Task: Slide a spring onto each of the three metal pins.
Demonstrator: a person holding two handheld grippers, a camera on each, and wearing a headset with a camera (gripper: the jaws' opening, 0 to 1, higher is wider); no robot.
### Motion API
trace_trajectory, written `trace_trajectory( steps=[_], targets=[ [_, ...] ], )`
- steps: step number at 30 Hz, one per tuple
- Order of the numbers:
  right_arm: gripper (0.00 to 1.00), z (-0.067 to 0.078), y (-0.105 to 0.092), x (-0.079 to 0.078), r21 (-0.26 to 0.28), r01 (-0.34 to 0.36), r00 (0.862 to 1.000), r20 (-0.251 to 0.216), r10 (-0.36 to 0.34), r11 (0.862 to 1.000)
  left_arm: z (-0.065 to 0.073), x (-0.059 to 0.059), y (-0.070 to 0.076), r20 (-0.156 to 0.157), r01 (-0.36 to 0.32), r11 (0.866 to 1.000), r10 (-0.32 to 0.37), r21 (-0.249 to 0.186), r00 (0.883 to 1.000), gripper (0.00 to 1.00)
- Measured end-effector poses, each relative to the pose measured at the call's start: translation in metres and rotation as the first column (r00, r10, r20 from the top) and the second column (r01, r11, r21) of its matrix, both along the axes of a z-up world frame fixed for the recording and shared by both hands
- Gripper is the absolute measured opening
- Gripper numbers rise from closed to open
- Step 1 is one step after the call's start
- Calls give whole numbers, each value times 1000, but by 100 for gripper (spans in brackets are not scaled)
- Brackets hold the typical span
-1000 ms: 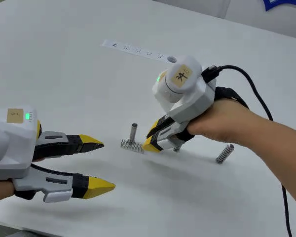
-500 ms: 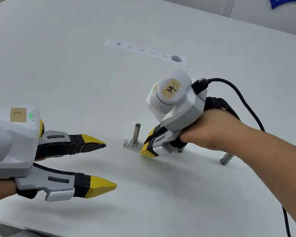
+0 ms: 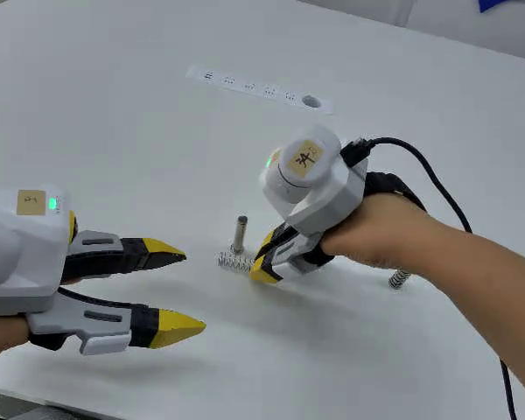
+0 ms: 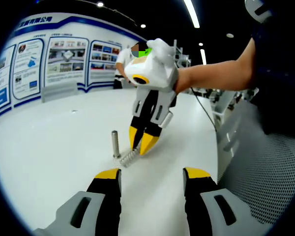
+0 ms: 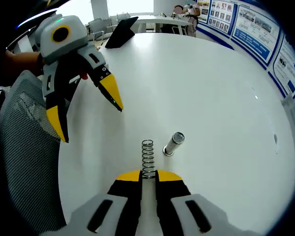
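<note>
Spring [image 5: 147, 157] lies flat on the white table [image 5: 201, 73], just beside an upright metal pin [image 5: 173, 144]. My right gripper [image 5: 148, 175] has its jaws narrowed onto the spring's near end. My left gripper [image 3: 192, 291] hovers nearby, jaws spread wide, holding nothing. A second spring [image 3: 398, 278] lies farther off, beside my right hand [image 3: 367, 232].

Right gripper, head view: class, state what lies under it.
Under the right gripper one end of a spring is pinched between its jaws, beside the upright pin. The table beneath the hand is covered, so anything there cannot be seen.
</note>
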State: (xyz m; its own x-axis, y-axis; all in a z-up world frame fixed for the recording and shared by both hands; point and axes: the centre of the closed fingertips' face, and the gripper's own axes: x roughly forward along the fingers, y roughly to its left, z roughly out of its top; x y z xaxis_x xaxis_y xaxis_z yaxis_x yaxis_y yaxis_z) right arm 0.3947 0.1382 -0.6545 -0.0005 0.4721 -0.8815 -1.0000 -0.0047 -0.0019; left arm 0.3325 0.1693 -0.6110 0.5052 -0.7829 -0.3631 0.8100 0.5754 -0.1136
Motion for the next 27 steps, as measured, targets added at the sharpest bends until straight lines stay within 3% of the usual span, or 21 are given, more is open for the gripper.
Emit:
trace_trajectory(
  steps=[12, 18, 27],
  targets=[
    [12, 37, -5, -34, 27, -61, 998, -16, 62, 998, -2, -1, -16, 9, 69, 997, -69, 43, 998, 49],
    [12, 53, -2, -53, 28, -94, 995, -27, 95, 995, -1, -3, -26, 33, 118, 989, -121, 88, 992, 47],
    [12, 63, 2, -69, 20, -131, 991, -33, 131, 991, 4, -7, -32, 82, 180, 974, -192, 135, 978, 28]
  ],
)
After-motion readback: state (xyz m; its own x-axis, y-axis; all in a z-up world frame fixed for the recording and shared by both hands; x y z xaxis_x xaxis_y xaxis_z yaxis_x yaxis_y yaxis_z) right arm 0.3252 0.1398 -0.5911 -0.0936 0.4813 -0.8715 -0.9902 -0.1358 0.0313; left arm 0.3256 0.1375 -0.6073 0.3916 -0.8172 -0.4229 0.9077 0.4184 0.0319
